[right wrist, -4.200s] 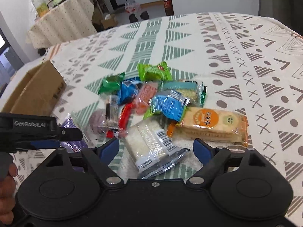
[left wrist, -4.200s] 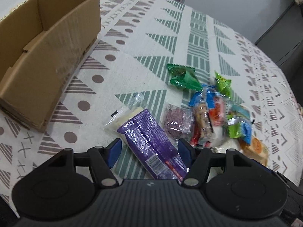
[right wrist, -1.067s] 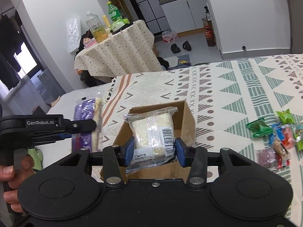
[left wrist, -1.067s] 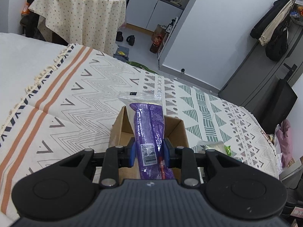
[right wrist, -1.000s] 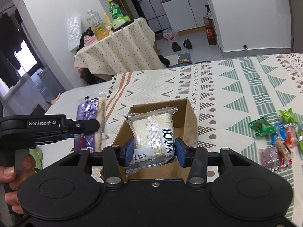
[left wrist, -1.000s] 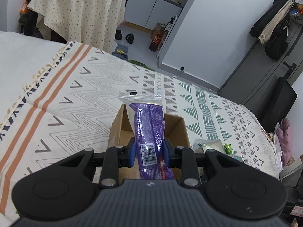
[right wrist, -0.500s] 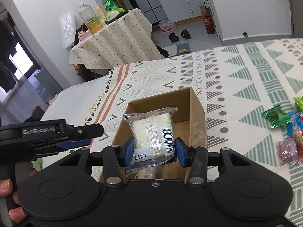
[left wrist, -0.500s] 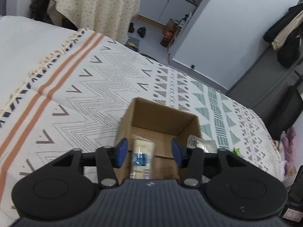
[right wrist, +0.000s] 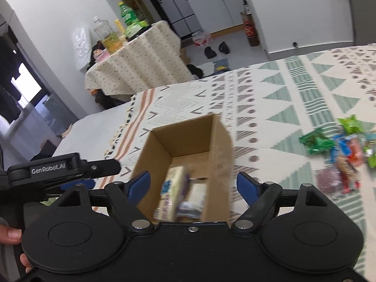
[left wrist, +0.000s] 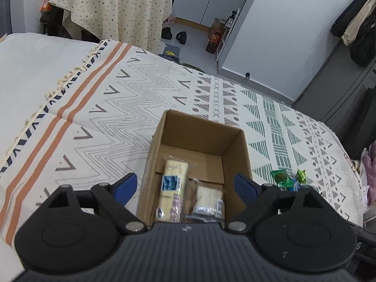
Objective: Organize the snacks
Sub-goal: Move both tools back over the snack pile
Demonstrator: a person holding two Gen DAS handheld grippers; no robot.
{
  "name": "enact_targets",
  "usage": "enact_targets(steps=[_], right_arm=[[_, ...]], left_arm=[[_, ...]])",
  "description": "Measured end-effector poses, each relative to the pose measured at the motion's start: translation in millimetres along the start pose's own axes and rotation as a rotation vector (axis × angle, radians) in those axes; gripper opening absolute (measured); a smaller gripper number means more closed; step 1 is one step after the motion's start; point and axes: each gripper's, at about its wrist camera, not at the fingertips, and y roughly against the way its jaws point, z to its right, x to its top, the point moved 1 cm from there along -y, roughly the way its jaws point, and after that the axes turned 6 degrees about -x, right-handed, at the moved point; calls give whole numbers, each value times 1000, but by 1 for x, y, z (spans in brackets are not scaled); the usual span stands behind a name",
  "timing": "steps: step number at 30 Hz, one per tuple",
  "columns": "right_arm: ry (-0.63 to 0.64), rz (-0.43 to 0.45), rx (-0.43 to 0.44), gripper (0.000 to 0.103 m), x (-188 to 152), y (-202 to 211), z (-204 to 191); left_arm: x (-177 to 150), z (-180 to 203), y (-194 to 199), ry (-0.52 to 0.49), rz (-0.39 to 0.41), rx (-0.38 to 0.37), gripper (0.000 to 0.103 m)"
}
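While both tools hang over the carton, neither one carries anything. Low in the left wrist view, the left hand-held gripper (left wrist: 185, 186) has its blue pads spread wide either side of the cardboard box (left wrist: 232, 148), and low in the right wrist view the right hand-held gripper (right wrist: 193, 184) stands just as wide and empty above the same box.

Inside the box, at centre frame, two packets lie side by side on the floor of the carton: a long yellow-and-purple wafer packet (left wrist: 172, 188) to the left and a clear-wrapped pale cake (left wrist: 208, 199) to its right, the two touching or nearly so.

Further off, at the right edge of the right wrist view, the loose snack pile (right wrist: 338, 155) sits on the patterned tabletop (right wrist: 282, 108), well apart from the box.

So I judge that one drop-off is done and most of the sorting remains. The next move calls for swinging both open tools over to that pile and choosing a packet whose edges are clear of its neighbours; the wrappers overlap, so a careless pinch could drag two along.
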Motion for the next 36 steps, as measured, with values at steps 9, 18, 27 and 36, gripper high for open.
enact_targets(steps=[9, 18, 27, 36], right_arm=[[4, 15, -48, 93, -3, 30, 34], [39, 36, -55, 103, -8, 66, 64], [2, 27, -55, 103, -12, 89, 104], [-24, 49, -76, 103, -14, 103, 148]], left_arm=[[-19, 28, 8, -4, -8, 25, 99], [-32, 59, 18, -22, 8, 10, 103], [-44, 88, 23, -42, 25, 18, 103], [-55, 116, 20, -70, 21, 29, 103]])
